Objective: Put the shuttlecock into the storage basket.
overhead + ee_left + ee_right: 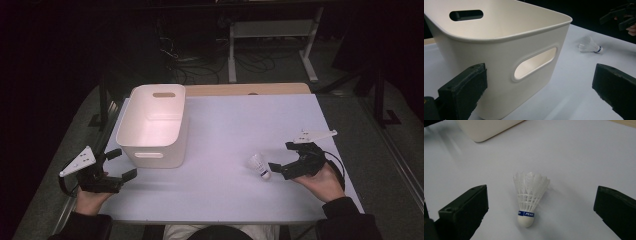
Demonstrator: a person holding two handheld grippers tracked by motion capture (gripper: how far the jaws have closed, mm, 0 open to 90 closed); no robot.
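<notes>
High view: right gripper [278,156] has its jaws apart with nothing between them, and the shuttlecock [260,165] lies on the table [220,190] just off the jaw tips, cork end toward them. Left gripper [122,164] is also spread wide and holds nothing, parked just beside the near wall of the white bin [150,150]. Judgement: the pick is not yet made; grasp, carry and a likely drop into the bin all remain. Left gripper view: the bin [499,50] sits right ahead of the jaws, smooth matte plastic, rounded corners, rolled rim, an oval handle slot in each end wall, and nothing visible inside. The shuttlecock [590,47] lies farther off, toward the other gripper. Right gripper view: shuttlecock [530,197] centred between the open jaws, touching neither. It has a translucent white ribbed plastic skirt, blue printed band and rounded white cork. Jaw pads look black and foam-faced. The table surface is plain matte white.
</notes>
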